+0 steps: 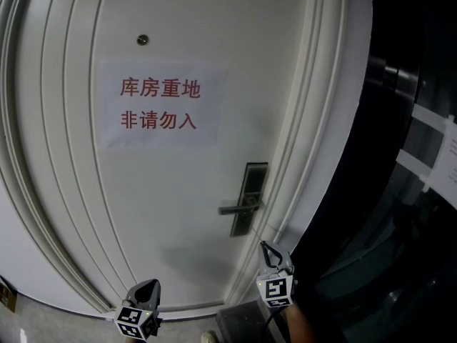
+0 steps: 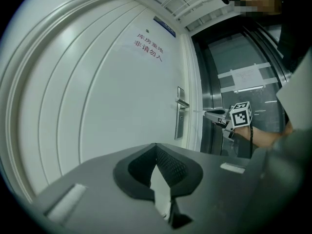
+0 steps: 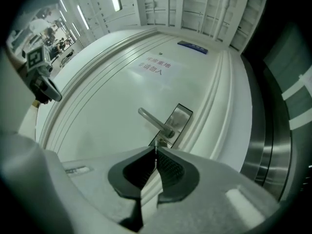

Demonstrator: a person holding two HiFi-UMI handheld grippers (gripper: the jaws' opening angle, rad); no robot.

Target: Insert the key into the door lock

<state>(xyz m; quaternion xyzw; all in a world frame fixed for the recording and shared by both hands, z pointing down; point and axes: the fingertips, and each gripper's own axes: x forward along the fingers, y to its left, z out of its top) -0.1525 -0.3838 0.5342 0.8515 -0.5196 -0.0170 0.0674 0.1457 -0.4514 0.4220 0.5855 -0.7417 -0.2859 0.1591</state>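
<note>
The door (image 1: 178,213) is white and smooth, with raised mouldings that run in long parallel ribs round its panel. A rectangular sheet of paper (image 1: 161,106) printed with two rows of red characters is stuck flat on it. Above the sheet sits one small round peephole (image 1: 143,40). One narrow, dark-edged metal lock plate (image 1: 254,177) stands upright near the door's edge and carries one straight brushed-metal lever handle (image 1: 235,208).

The key (image 3: 156,146) shows only as a thin, pale metal sliver. It sticks out from the tips of the right hand-held gripper (image 1: 265,247), whose dark ribbed pads are clamped on it. It points at the lower part of the lock plate, near it but not in it.

The left hand-held gripper (image 1: 148,286) hangs lower by the door's bottom, its jaw tips together with nothing between them. There are two grippers, each with one marker cube.
</note>
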